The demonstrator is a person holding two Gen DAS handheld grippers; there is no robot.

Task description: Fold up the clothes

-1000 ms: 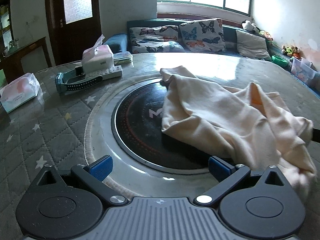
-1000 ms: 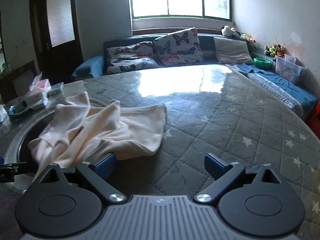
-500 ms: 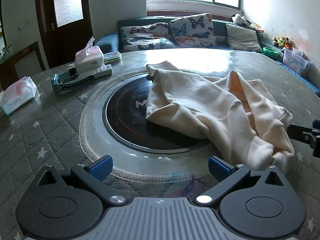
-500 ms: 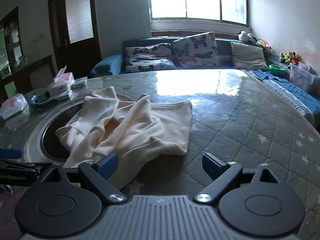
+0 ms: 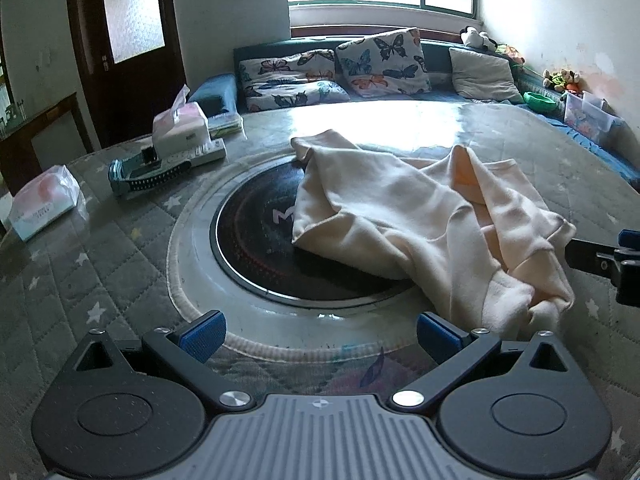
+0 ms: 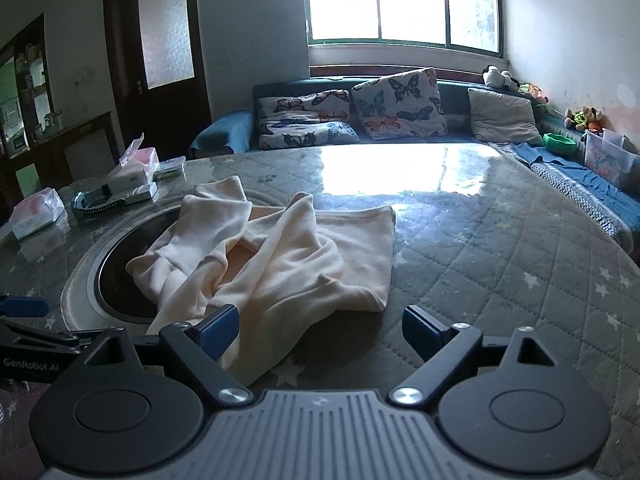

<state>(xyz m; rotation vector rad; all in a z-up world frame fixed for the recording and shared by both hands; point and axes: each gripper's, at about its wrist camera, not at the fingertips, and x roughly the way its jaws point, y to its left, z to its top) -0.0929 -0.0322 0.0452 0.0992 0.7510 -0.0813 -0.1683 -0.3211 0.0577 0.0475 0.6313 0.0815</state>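
A crumpled cream garment (image 5: 404,220) lies in a heap on the round quilted table (image 6: 500,248), its left part draped over the dark inset cooktop (image 5: 256,240) at the table's centre. We cannot tell what kind of garment it is; its folds hide its shape, and part of it is hidden behind our right gripper (image 6: 320,326). That gripper's fingers stand wide apart, the left one just in front of the cloth's near edge, with only bare table between them. Our left gripper (image 5: 318,332) also stands with fingers apart, the cloth just beyond its right finger and nothing clamped. Compared with a second ago, both grippers sit farther back from the garment, which now shows more fully. Tissue boxes (image 5: 180,124) and a remote sit at the far left; a sofa with butterfly cushions (image 6: 396,104) lines the wall.
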